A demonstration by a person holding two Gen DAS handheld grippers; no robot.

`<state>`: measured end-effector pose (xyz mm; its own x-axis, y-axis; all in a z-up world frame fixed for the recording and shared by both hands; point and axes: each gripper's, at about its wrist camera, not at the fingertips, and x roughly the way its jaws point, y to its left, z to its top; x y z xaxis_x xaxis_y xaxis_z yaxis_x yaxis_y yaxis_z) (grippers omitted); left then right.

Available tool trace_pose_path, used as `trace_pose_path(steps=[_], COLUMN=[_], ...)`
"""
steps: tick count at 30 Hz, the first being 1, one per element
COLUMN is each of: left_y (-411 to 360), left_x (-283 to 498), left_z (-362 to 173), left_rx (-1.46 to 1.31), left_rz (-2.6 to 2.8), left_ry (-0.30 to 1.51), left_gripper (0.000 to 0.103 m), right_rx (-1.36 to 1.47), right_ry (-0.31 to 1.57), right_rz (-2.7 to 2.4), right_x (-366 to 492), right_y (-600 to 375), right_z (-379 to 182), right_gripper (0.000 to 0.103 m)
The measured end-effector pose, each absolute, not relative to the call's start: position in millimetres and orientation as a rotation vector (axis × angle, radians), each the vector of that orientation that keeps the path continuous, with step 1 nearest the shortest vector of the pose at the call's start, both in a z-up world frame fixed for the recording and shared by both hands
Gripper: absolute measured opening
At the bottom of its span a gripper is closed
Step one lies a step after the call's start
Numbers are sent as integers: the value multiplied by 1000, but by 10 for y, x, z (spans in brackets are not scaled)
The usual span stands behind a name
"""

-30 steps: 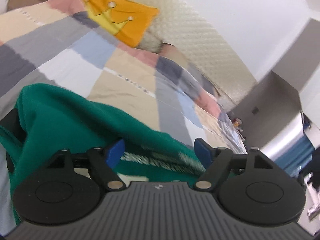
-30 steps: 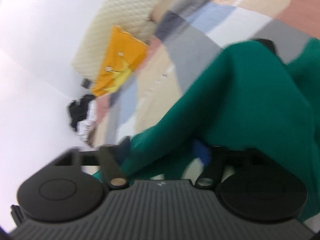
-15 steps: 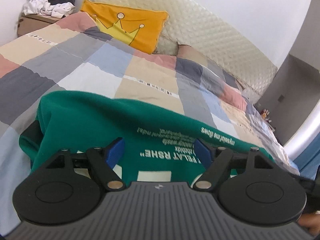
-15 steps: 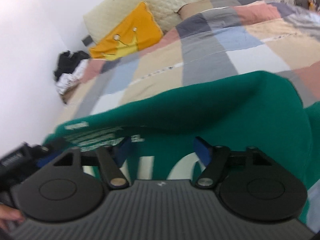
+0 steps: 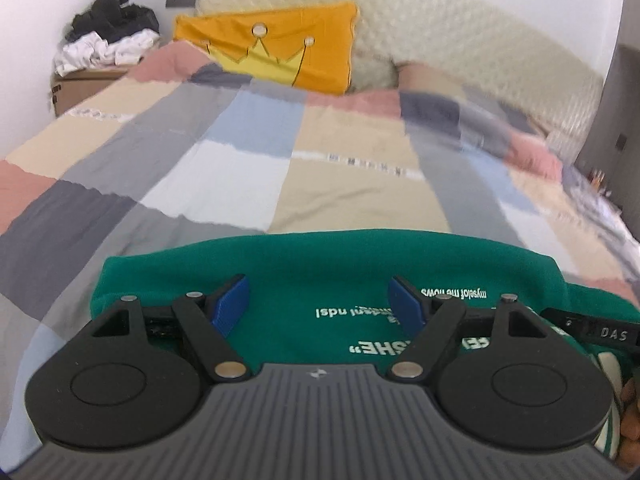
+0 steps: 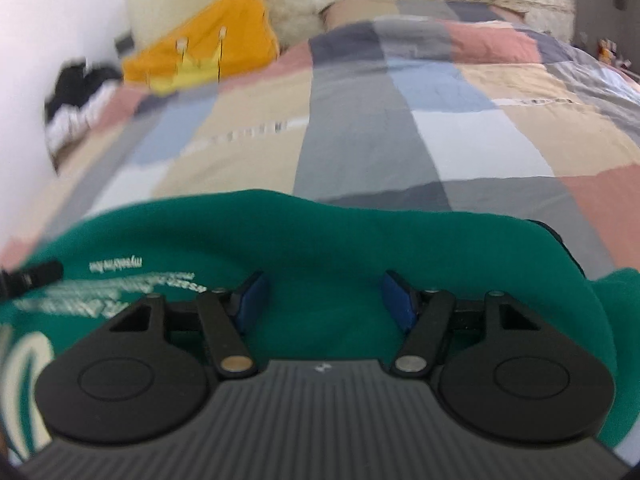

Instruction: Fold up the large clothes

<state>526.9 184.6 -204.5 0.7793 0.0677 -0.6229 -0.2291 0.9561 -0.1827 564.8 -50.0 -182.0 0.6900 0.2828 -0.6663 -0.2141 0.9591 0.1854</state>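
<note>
A green sweatshirt (image 5: 328, 264) with white printed lettering lies folded over on the patchwork bedspread (image 5: 248, 160), its folded edge toward the headboard. It also shows in the right wrist view (image 6: 320, 240). My left gripper (image 5: 319, 305) is open and empty, low over the shirt's left part. My right gripper (image 6: 324, 299) is open and empty, low over the shirt's right part. The tip of the other gripper (image 5: 592, 330) shows at the left view's right edge.
An orange crown pillow (image 5: 280, 52) leans on the quilted cream headboard (image 5: 460, 40). A pile of black and white clothes (image 5: 104, 40) sits on a cardboard box at the far left. The bedspread (image 6: 360, 120) stretches ahead.
Both grippers have levelled out and lowered over the shirt. The green cloth that hung bunched at the right gripper a second ago now lies flat with its lettering showing.
</note>
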Motion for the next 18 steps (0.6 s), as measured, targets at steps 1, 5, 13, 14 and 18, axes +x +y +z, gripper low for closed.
trace_pose_path(steps=[1,5,13,14,18], left_y=[1871,2007,2015,2012,1977], left_x=[5304,5463,5512,5496,5375], left_z=[-2068,-2175,-2237,-2225,-2143], left_rx=[-263,-319,-314,-312,-284], left_rz=[158,145,137,137,134], left_ry=[670,708,729,725,711], left_gripper=[80,80,80,80,80], right_rx=[98,165,191,194,200], right_ry=[779,846,842,835,811], right_rz=[283,302,309,309,302], right_x=[5688,5882,5872,5857,5756], right_y=[-494,-568,-590,-592,-598], right_z=[-1848,-1979,-2084,-2073,-1947], right_gripper=[66,66,66,66,66])
